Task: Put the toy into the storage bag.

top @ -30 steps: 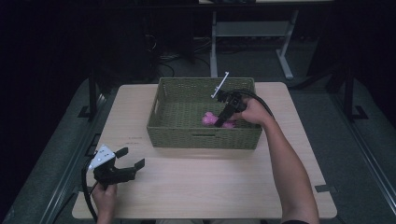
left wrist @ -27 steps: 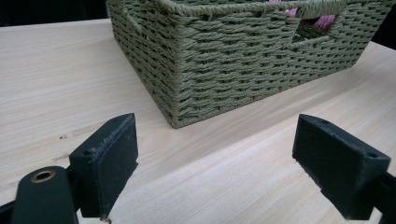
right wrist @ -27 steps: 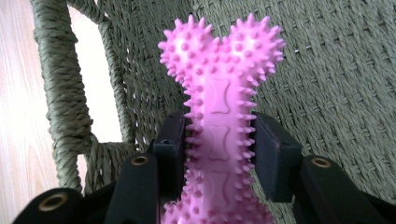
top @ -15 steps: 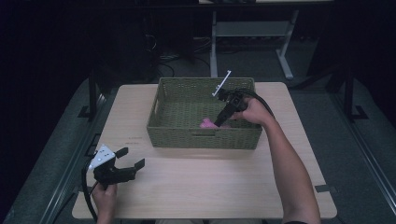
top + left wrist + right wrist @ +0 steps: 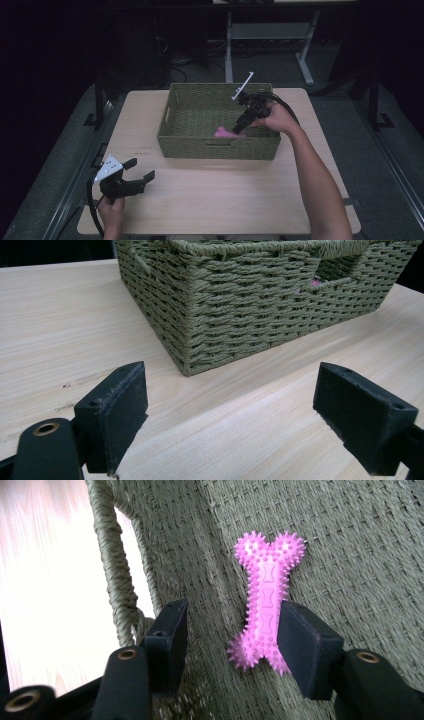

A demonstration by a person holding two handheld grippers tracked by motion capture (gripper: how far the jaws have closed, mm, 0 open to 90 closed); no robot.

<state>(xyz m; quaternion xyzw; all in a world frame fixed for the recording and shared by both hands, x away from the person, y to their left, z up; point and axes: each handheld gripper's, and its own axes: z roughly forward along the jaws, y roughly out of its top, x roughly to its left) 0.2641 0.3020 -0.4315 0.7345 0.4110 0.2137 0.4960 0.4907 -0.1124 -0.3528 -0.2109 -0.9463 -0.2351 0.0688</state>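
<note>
The pink spiky bone toy (image 5: 266, 614) lies flat on the woven floor of the green basket (image 5: 218, 150), toward its near right part, close behind the front wall with the handle slot. The right gripper (image 5: 231, 630) reaches down into the basket from the right, and its jaws have just been opening: the toy sits between them, one pad just beside its edge and the other standing well clear, so nothing presses on it. The step in hand looks like a release, and doing it well means letting the jaws part enough that neither pad catches the soft spikes, then lifting straight up rather than sideways, so the toy is not dragged and the basket rim is not bumped. The left gripper (image 5: 131, 179) hovers over the near left of the table (image 5: 240, 200), jaws wide apart and empty.
</note>
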